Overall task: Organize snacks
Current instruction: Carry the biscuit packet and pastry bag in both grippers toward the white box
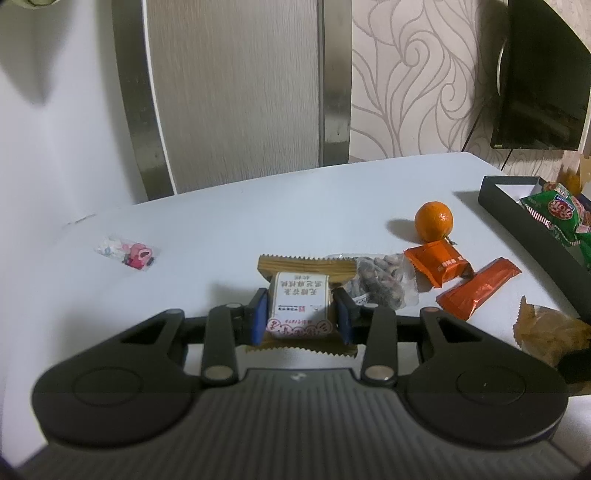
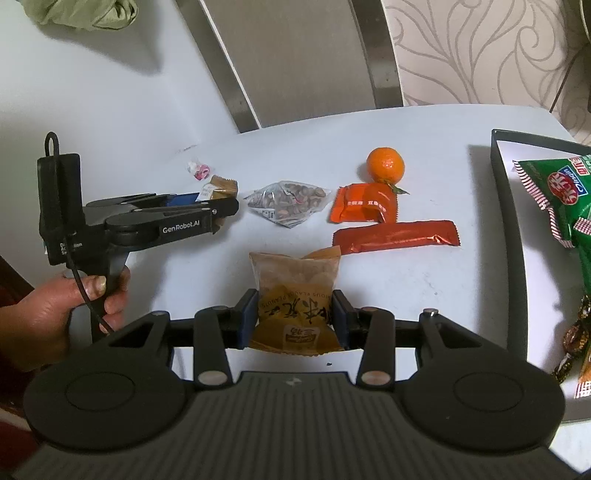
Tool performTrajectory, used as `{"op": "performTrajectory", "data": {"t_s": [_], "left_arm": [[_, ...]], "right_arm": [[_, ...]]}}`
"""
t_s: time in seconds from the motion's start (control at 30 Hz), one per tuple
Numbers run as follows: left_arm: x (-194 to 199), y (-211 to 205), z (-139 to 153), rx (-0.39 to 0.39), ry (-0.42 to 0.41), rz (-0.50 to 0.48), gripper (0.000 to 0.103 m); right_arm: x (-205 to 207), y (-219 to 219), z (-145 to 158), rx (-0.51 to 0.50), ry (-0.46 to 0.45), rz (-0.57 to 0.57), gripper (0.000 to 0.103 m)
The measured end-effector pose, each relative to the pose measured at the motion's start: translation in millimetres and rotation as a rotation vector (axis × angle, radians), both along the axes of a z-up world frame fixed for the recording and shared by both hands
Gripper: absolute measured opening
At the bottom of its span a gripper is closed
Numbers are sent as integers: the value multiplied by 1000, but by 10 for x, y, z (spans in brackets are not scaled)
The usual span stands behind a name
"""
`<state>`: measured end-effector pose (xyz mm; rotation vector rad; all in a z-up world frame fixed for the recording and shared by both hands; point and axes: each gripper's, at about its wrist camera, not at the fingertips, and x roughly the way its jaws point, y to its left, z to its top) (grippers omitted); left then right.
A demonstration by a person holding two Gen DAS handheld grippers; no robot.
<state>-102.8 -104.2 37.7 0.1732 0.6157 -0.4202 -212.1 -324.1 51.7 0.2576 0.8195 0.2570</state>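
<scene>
My left gripper (image 1: 301,315) is shut on a brown-and-white pastry packet (image 1: 299,295), held just above the white table. In the right wrist view the same left gripper (image 2: 210,201) appears at the left, a hand on its handle, with the pastry packet (image 2: 219,188) at its tip. My right gripper (image 2: 295,317) is shut on a yellow peanut bag (image 2: 295,291). Loose on the table lie a clear bag of seeds (image 2: 286,201), a tangerine (image 2: 385,165), an orange square packet (image 2: 364,208), a long orange bar (image 2: 397,236) and a small pink candy (image 1: 127,251).
A black-rimmed box (image 2: 511,206) at the right edge holds a green snack bag (image 2: 554,192) and wrapped candies (image 2: 574,338). A chair back (image 1: 236,92) stands behind the table. A dark monitor (image 1: 539,81) hangs at the far right. Green cloth (image 2: 85,13) lies at the top left.
</scene>
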Motion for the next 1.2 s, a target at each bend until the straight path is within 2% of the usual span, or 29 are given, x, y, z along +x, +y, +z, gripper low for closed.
{"op": "performTrajectory", "data": {"t_s": [0.4,0.87,1.2], "left_arm": [[-32,-202,70,-2,-5,-24,41],[-48,-597,191,5,-32,-98,41],[-36,-821,242,12,-49,-143,41]], "right_arm": [[-150,-168,25,47,-1,-37,47],[-253,-280,141,13,-54,-66,47],[-274,-342,183,25,-66,-74,47]]}}
